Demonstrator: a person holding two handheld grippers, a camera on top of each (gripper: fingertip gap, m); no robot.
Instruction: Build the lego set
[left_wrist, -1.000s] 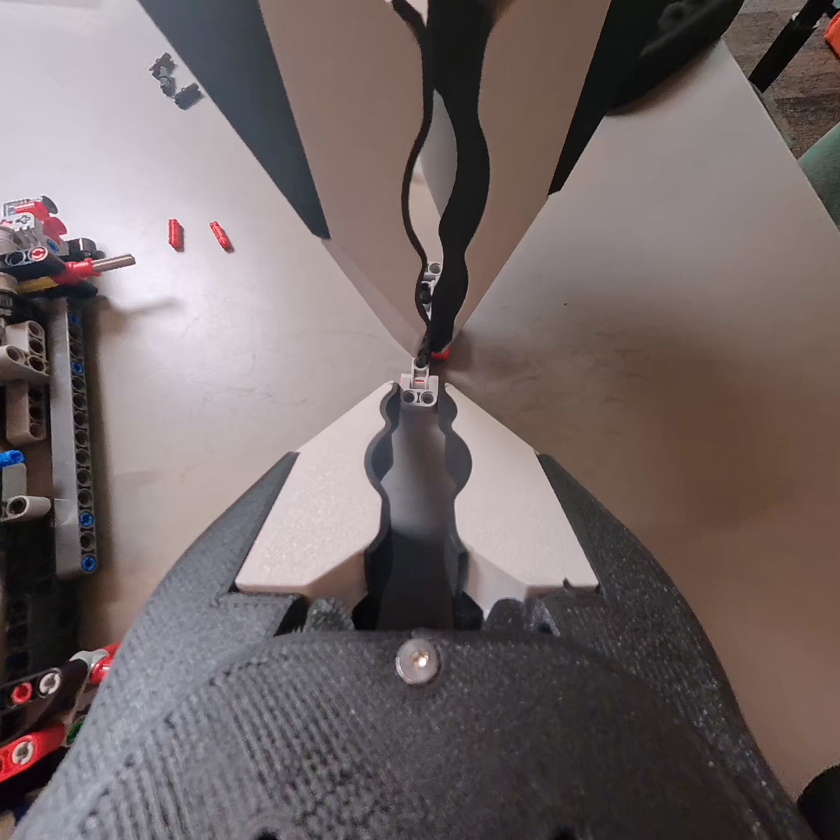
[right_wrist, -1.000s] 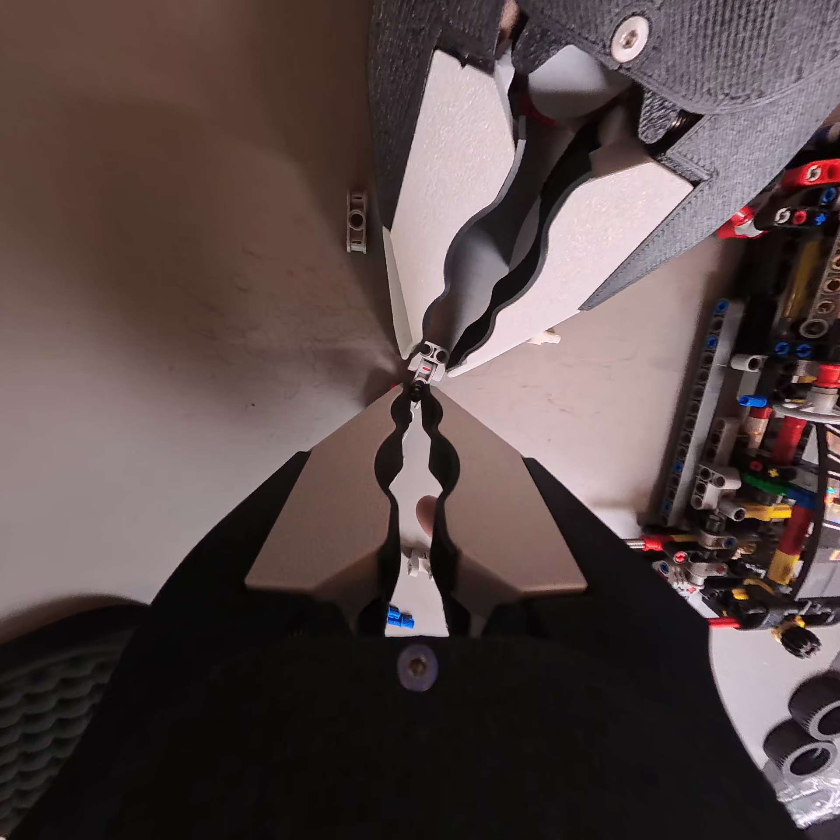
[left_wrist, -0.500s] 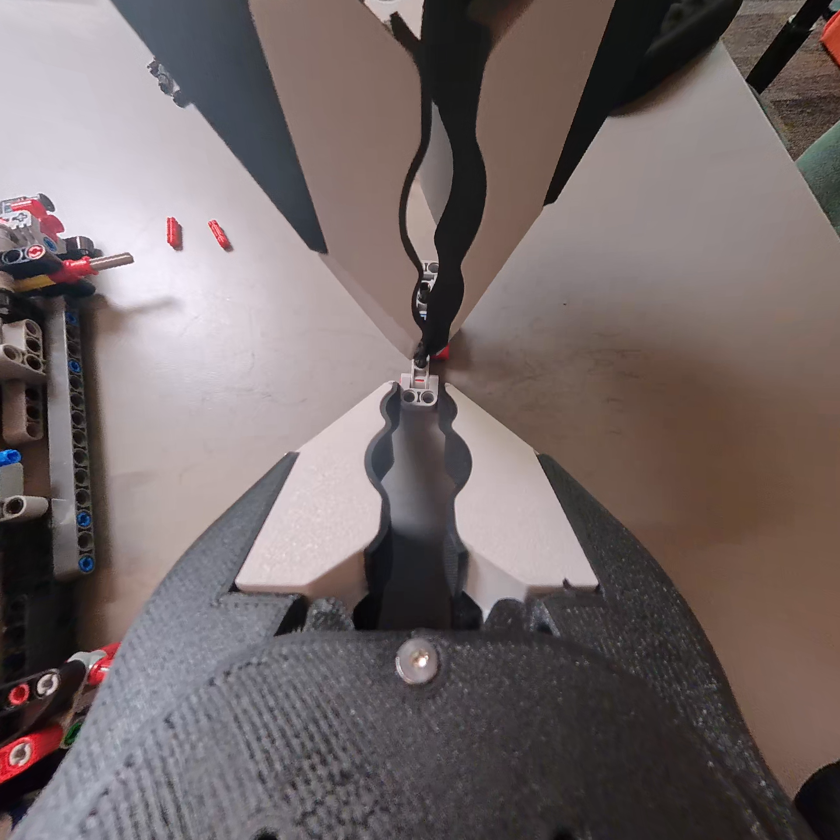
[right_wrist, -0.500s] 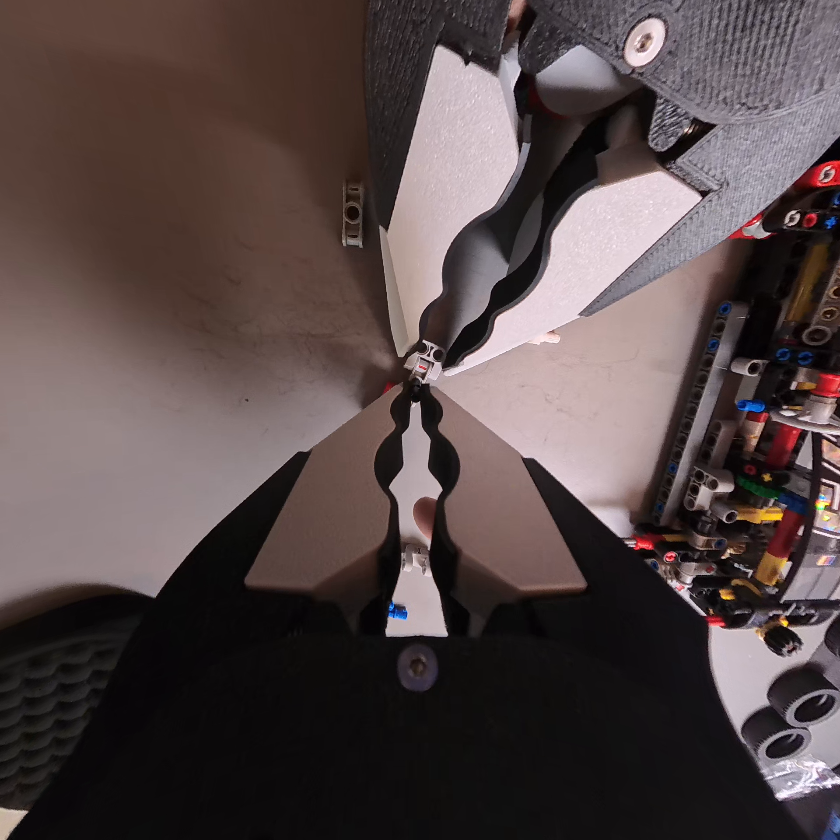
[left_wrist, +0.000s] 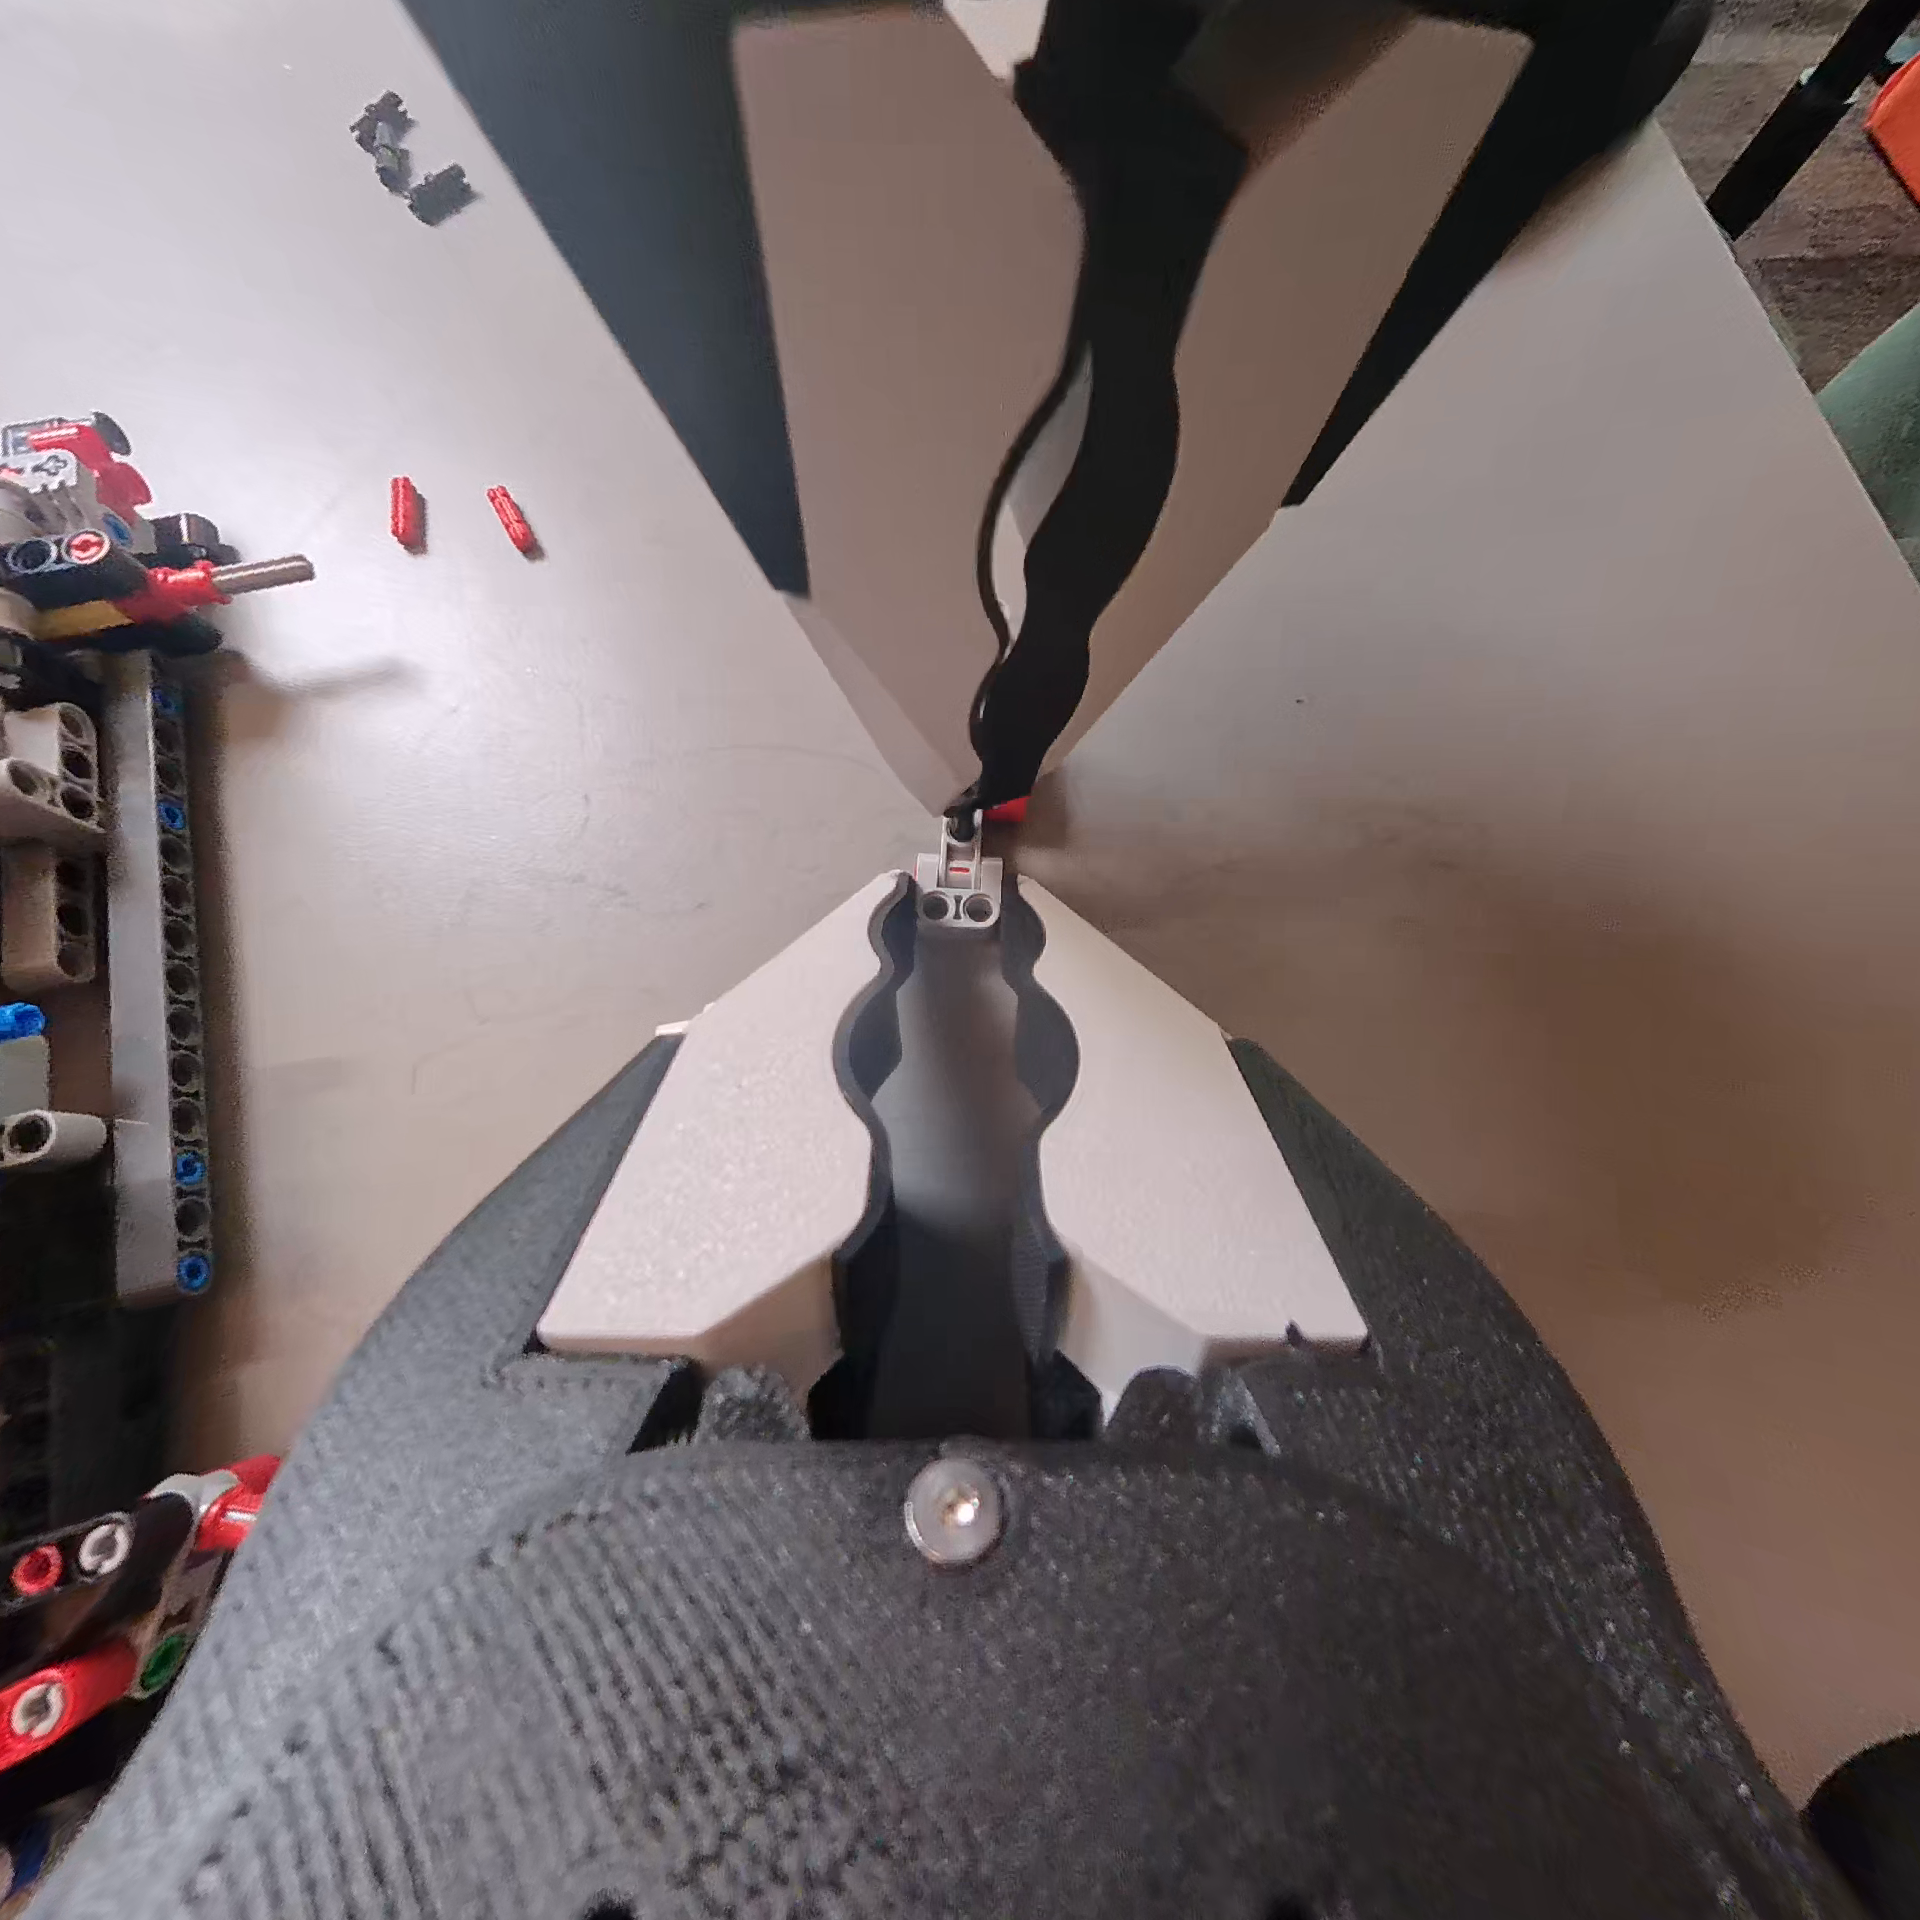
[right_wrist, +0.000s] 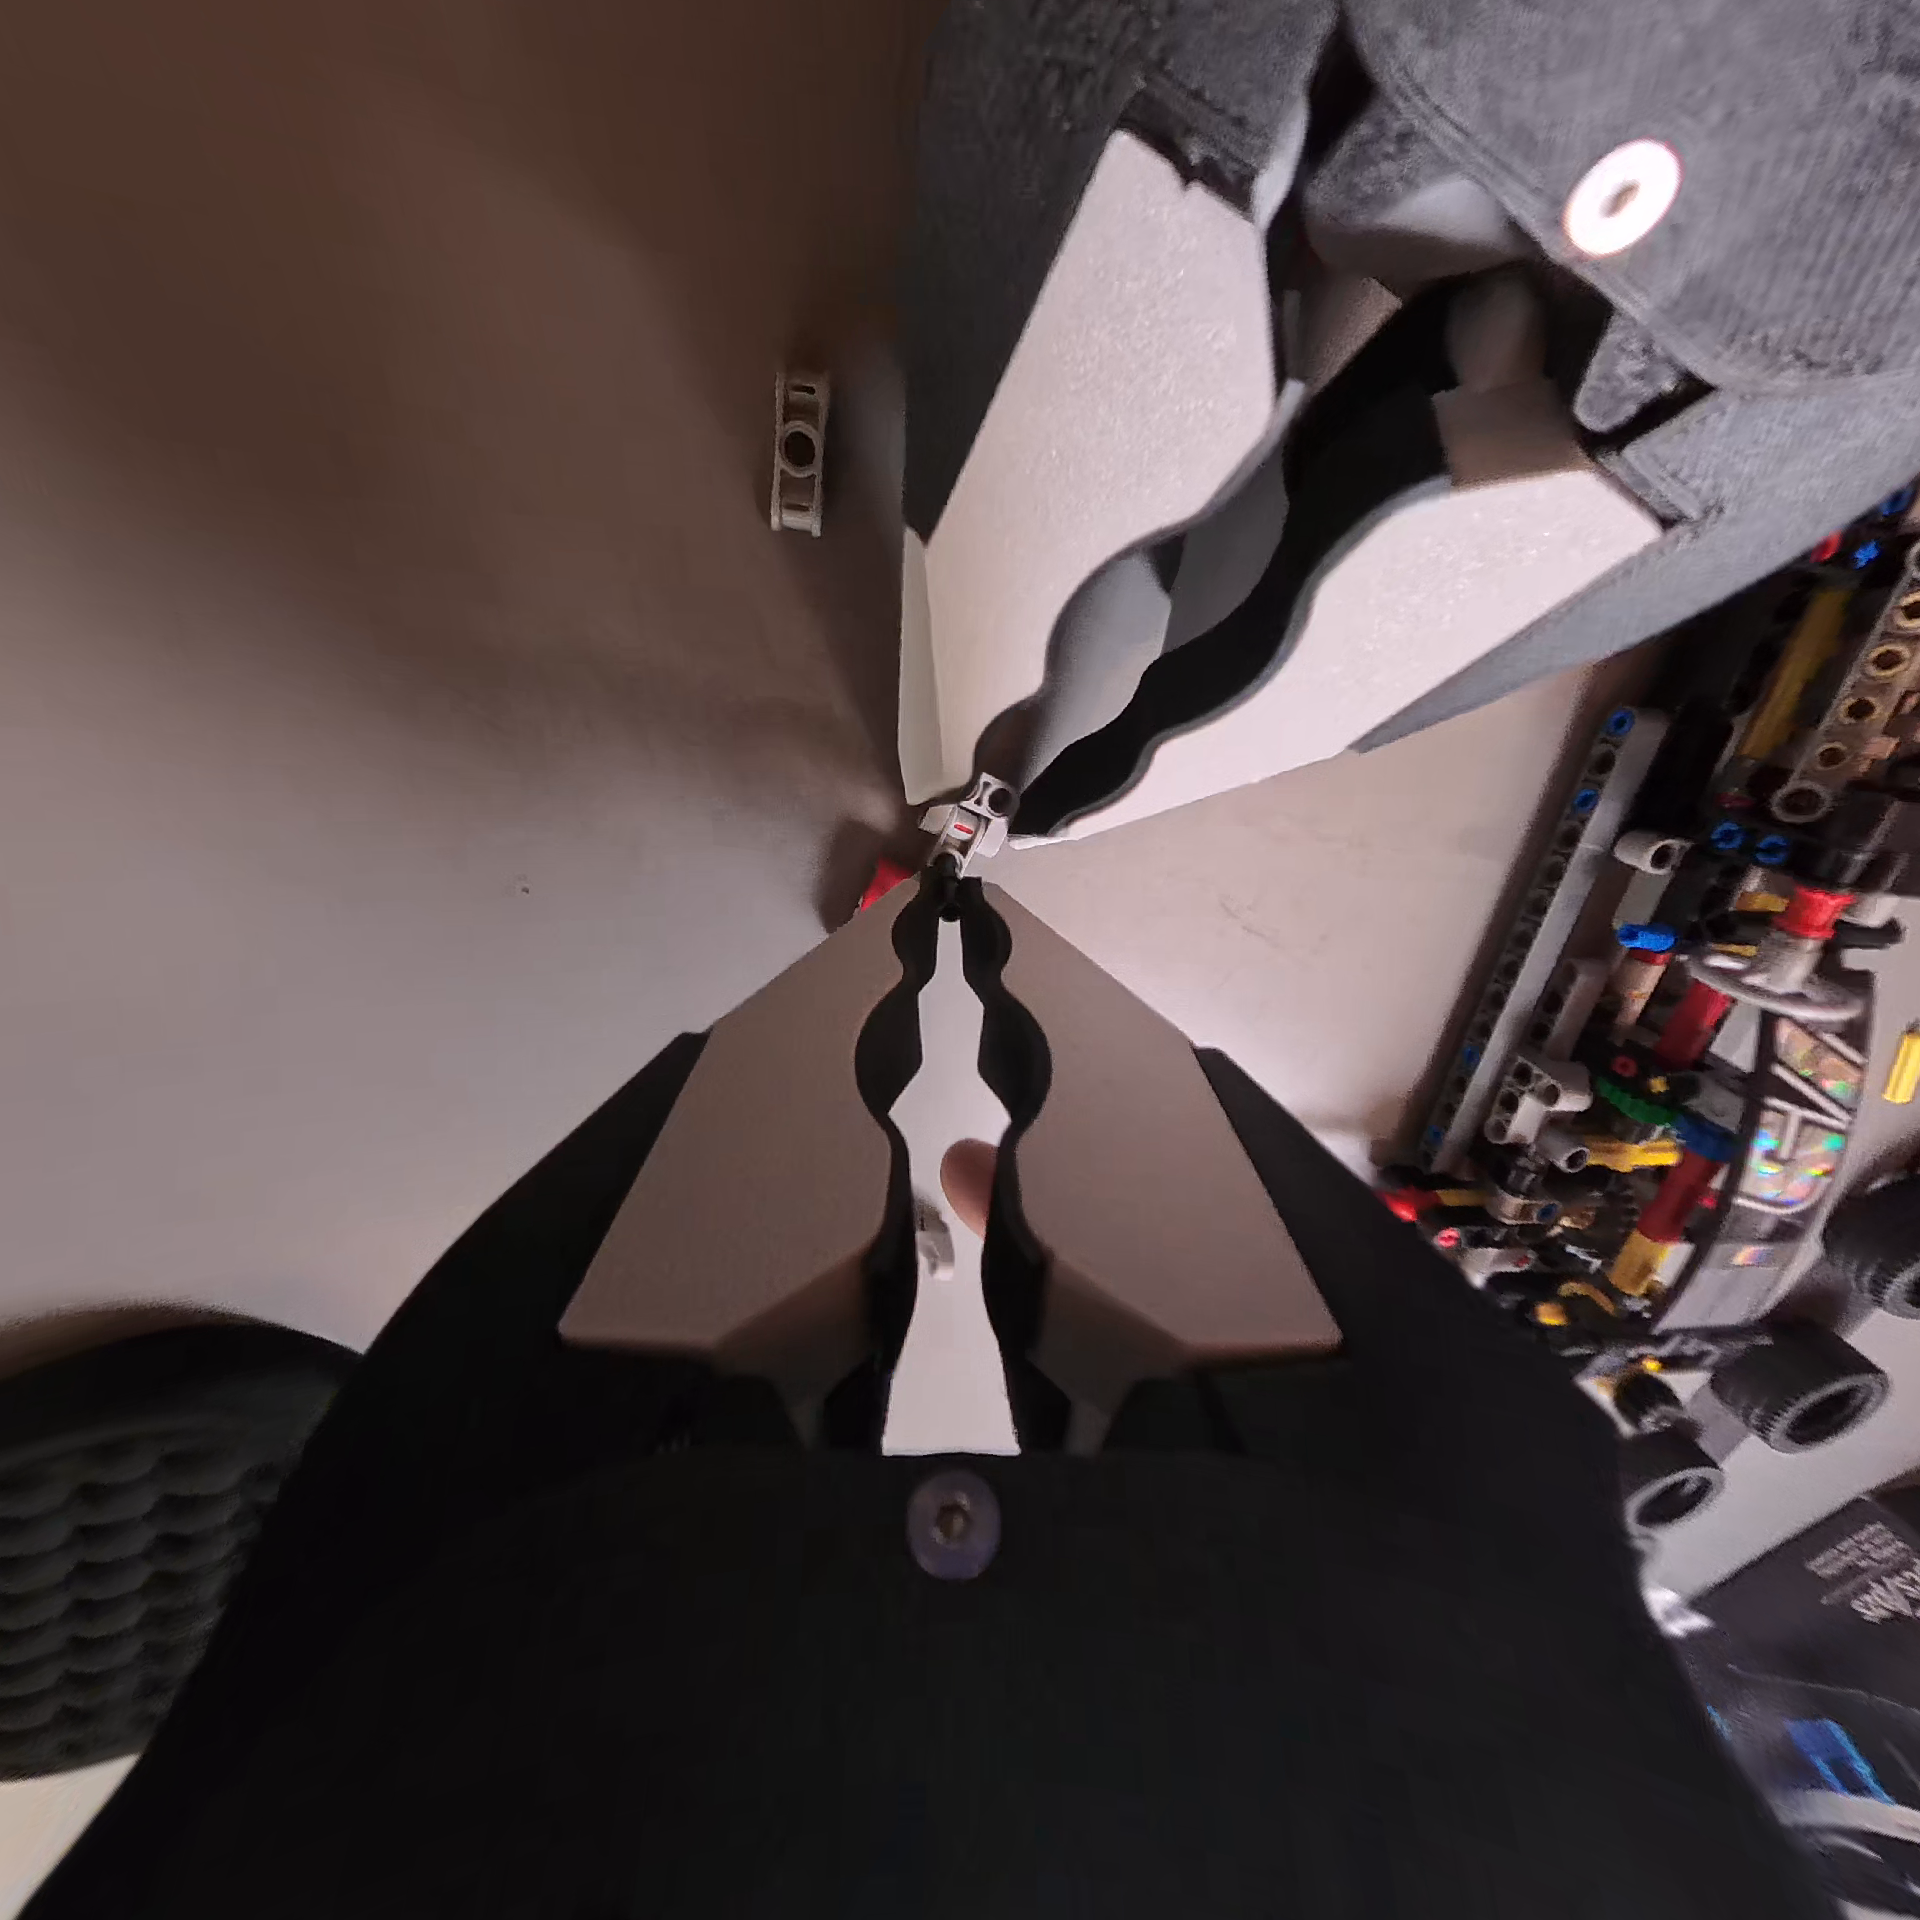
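My left gripper (left_wrist: 958, 896) is shut on a small light grey connector (left_wrist: 957, 885) with two holes and a red mark. My right gripper (right_wrist: 948, 902) is shut on a small black pin (right_wrist: 948, 891), whose tip meets the grey connector (right_wrist: 971, 821). The two grippers face each other tip to tip just above the table; the right gripper also shows in the left wrist view (left_wrist: 977, 800). A small red piece (left_wrist: 1006, 811) lies on the table right beside the tips, and shows in the right wrist view (right_wrist: 881, 881) too.
The partly built lego car (right_wrist: 1704, 1039) lies along one side, with its grey beam (left_wrist: 161, 935) and loose wheels (right_wrist: 1808, 1392). Two red pins (left_wrist: 457, 514) and black pieces (left_wrist: 410, 156) lie on the white table (left_wrist: 1455, 831). A grey connector (right_wrist: 800, 452) lies apart. A booklet (right_wrist: 1808, 1704) sits nearby. My two grippers' fingertips are within a few centimetres of each other. The partly built lego car (right_wrist: 1704, 1039) is about equally far from each gripper, around 15 cm.
The right gripper has tilted and shifted slightly against the left one while the pin stays at the connector. Both stay shut on their pieces.
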